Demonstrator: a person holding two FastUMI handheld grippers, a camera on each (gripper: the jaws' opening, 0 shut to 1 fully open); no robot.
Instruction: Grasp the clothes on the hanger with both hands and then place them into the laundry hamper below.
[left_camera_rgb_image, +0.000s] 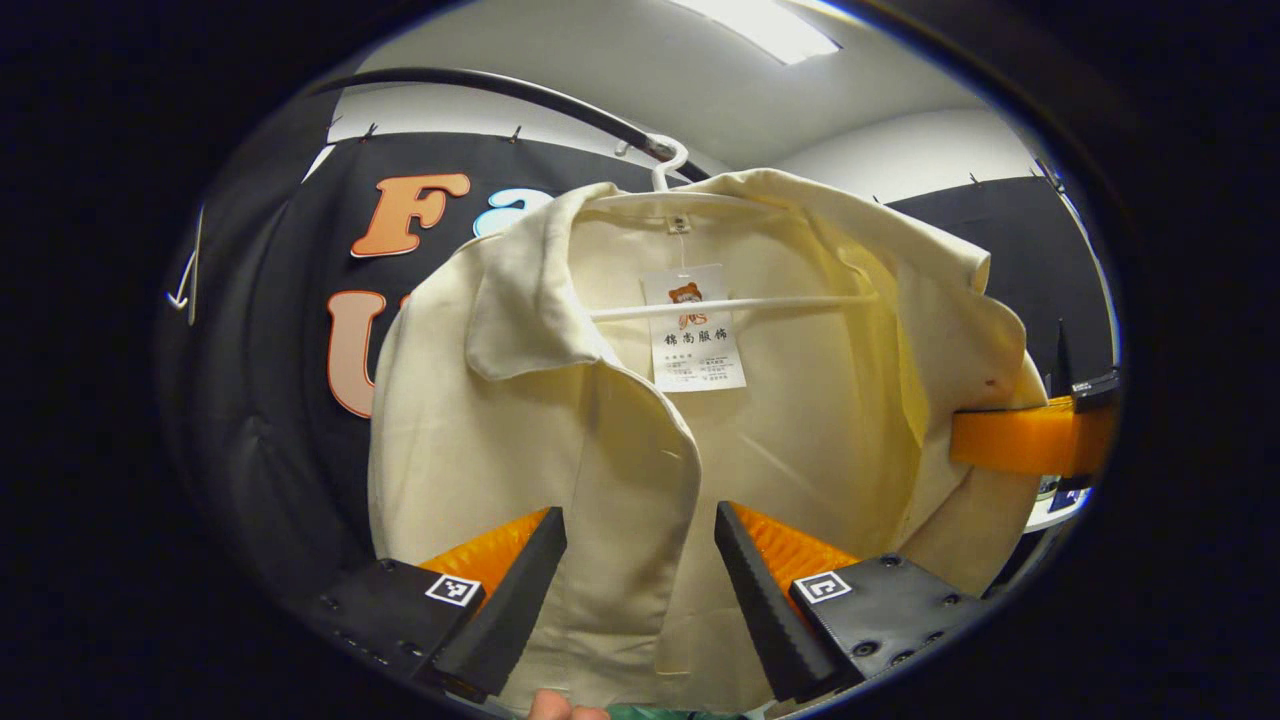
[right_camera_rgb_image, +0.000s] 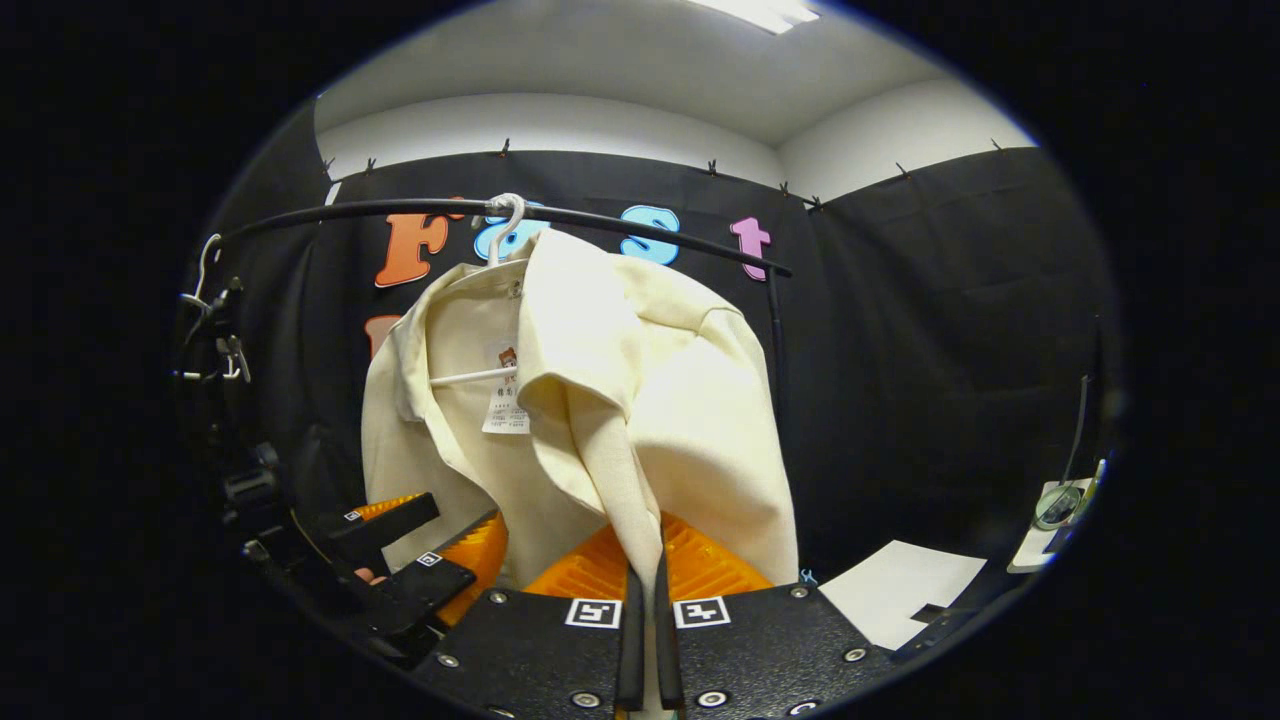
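Hangs from a white plastic hanger (left_camera_rgb_image: 735, 304) hooked over a black curved rail (right_camera_rgb_image: 620, 222) near the top of the booth: a cream-coloured collared shirt of light woven cloth (left_camera_rgb_image: 520, 420), open down the front with a paper tag (left_camera_rgb_image: 695, 330) showing inside the neck. Carried by the rail alone, so free to swing and to slide off once lifted clear of the hanger's arms.

Right gripper (right_camera_rgb_image: 648, 640): closed tight on the shirt's front edge, both black fingers pinching a narrow fold of cloth that runs straight down between them. Probably taken at that edge because it gives a firm, thin strip to clamp. Visible also in the left gripper view as an orange finger (left_camera_rgb_image: 1015, 437) pressed against the shirt's far side.

Left gripper (left_camera_rgb_image: 640, 590): spread wide, a finger on either side of the other front panel's lower part, cloth between them but not yet clamped. Positioned, by the look of it, to take the second hold the task asks for.

Laundry hamper not to be made out. A white sheet (right_camera_rgb_image: 895, 590) lies low at the right of the right gripper view.
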